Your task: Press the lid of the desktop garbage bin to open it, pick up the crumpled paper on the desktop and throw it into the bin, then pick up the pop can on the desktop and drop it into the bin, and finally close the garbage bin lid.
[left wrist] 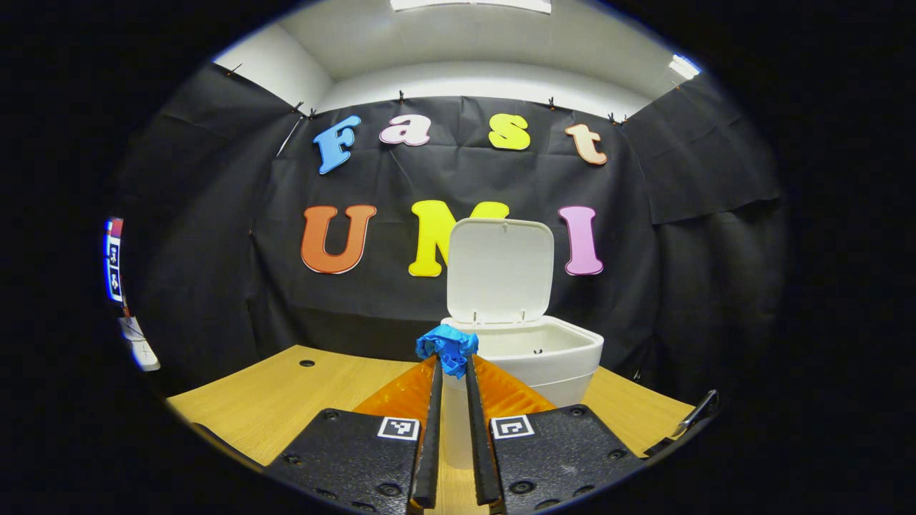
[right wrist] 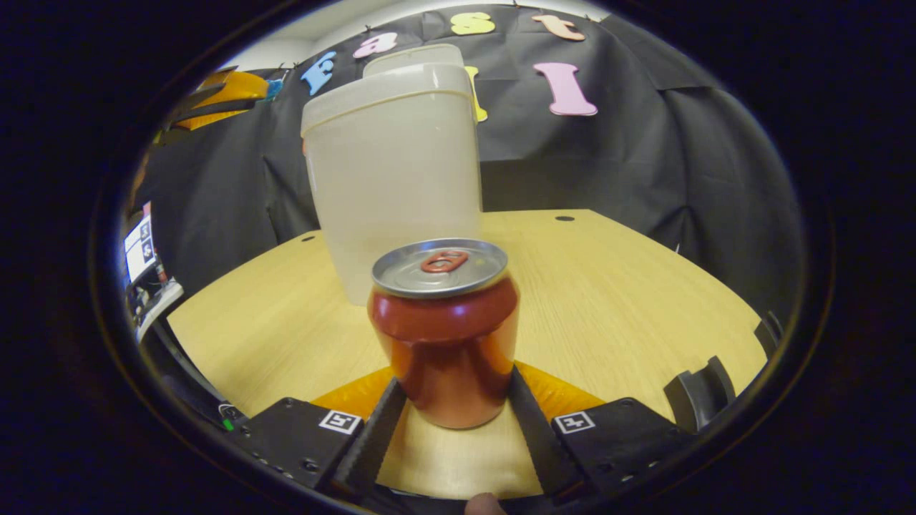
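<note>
The white desktop bin (left wrist: 565, 357) stands at the back of the wooden table (left wrist: 286, 400) with its lid (left wrist: 501, 272) raised upright. My left gripper (left wrist: 452, 361) is shut on the blue crumpled paper (left wrist: 447, 345), held in the air just in front of the bin's open rim. In the right gripper view, the red pop can (right wrist: 444, 322) stands upright between the fingers of my right gripper (right wrist: 454, 379), which press on both its sides. The bin (right wrist: 393, 164) rises right behind the can. The left gripper (right wrist: 215, 93) with the paper shows high at the upper left.
The table (right wrist: 630, 300) stretches to the right of the can, with a small round hole (right wrist: 564, 218) near its far edge. A dark bracket (right wrist: 701, 390) sits at the table's right front edge. Black cloth walls close the booth behind the bin.
</note>
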### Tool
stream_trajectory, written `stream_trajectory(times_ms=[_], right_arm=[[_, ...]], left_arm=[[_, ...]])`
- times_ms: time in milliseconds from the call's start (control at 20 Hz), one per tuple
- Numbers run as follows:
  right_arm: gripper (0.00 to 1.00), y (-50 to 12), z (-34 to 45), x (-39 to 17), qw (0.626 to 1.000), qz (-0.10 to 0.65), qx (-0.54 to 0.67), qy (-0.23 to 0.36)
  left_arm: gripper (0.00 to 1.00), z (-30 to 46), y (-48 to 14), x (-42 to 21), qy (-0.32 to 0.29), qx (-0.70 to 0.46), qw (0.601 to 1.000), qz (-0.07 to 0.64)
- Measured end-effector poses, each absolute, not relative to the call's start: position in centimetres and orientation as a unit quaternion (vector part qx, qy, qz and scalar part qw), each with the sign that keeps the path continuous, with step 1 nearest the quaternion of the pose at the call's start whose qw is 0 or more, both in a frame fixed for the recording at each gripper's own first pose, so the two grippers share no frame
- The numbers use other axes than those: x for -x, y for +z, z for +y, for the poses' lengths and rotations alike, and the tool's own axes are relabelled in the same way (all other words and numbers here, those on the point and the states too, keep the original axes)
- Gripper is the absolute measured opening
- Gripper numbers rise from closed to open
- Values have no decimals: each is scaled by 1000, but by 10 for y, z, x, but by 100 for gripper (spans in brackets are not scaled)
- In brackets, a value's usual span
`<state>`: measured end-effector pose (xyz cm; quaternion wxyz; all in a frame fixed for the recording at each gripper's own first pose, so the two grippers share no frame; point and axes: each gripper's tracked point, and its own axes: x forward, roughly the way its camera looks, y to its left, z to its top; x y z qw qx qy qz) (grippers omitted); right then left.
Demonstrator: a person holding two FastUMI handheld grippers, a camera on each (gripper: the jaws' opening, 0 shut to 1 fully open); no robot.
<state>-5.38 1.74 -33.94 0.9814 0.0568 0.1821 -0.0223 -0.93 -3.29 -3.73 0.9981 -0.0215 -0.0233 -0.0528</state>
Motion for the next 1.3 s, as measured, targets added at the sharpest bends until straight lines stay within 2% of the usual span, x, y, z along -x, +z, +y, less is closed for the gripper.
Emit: stream_trajectory(times_ms=[350, 650, 950, 1100, 1150, 1200, 1250, 1300], right_arm=[[83, -300, -5, 51, 989, 138, -45, -25], [82, -267, -32, 51, 993, 111, -25, -36], [82, -240, -37, 47, 995, 87, -23, -33], [82, -214, -43, 45, 997, 69, -25, -33], [82, -206, -46, 45, 997, 61, -23, -35], [82, -198, -49, 45, 998, 53, -23, -37], [82, -191, -51, 46, 998, 47, -26, -37], [82, -184, -52, 47, 998, 42, -29, -37]], left_arm=[[22, -48, -9, -29, -70, 21, 997, -37], [22, -66, -23, -72, -81, 23, 996, -5], [23, -79, -32, -87, -92, 22, 995, 14], [25, -81, -34, -91, -95, 22, 995, 18], [29, -82, -35, -93, -95, 20, 995, 20], [28, -83, -36, -93, -96, 17, 995, 25], [60, -83, -37, -93, -94, 15, 995, 27], [59, -84, -36, -92, -95, 18, 995, 25]])
